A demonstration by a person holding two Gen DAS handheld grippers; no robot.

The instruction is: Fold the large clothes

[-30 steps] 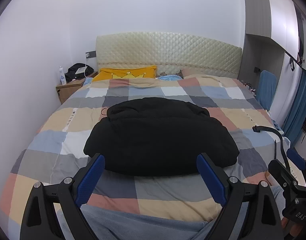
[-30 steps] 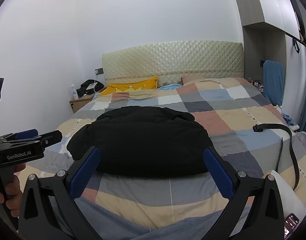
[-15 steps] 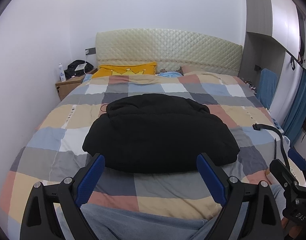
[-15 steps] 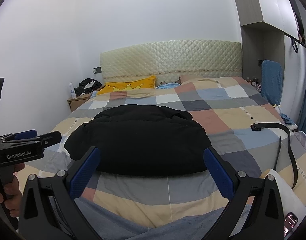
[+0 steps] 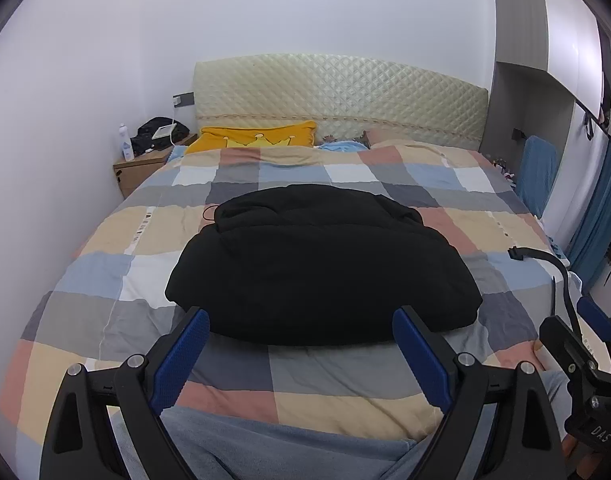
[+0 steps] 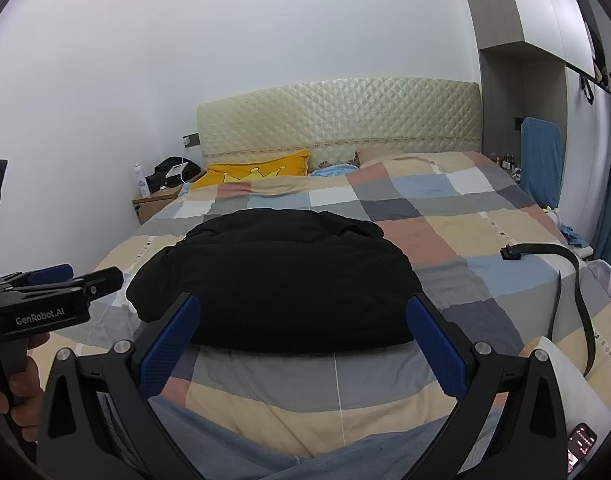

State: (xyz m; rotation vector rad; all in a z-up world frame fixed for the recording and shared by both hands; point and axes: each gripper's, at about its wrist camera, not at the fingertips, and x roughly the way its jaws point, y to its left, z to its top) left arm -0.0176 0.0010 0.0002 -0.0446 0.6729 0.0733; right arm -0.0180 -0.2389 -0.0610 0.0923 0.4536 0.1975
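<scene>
Now, at about nine o'clock in the right wrist view, a hand (image 6: pixel 9 384) grips the handle of the left gripper (image 5: pixel 301 350), whose blue-padded jaws stand wide apart with nothing between them, held above the near edge of the bed (image 5: pixel 105 232). Up at ten o'clock in the left wrist view, a wooden nightstand (image 5: pixel 139 168) carries a white bottle (image 5: pixel 124 142) and a dark bag (image 5: pixel 157 132), and a yellow pillow (image 5: pixel 257 140) leans against the quilted headboard (image 5: pixel 337 96). At the centre lies the black garment (image 5: pixel 321 264), bunched into a rounded, folded heap on the checked bedcover (image 5: pixel 345 364), well clear of both grippers. The right gripper (image 6: pixel 303 334) also has its jaws spread wide and empty, hovering near the garment's front edge without touching it. Toward three o'clock, a black belt (image 6: pixel 577 276) curls over the bed's right side, and at five o'clock a phone (image 6: pixel 581 442) shows a lit screen beside a white cushion (image 6: pixel 565 384).
</scene>
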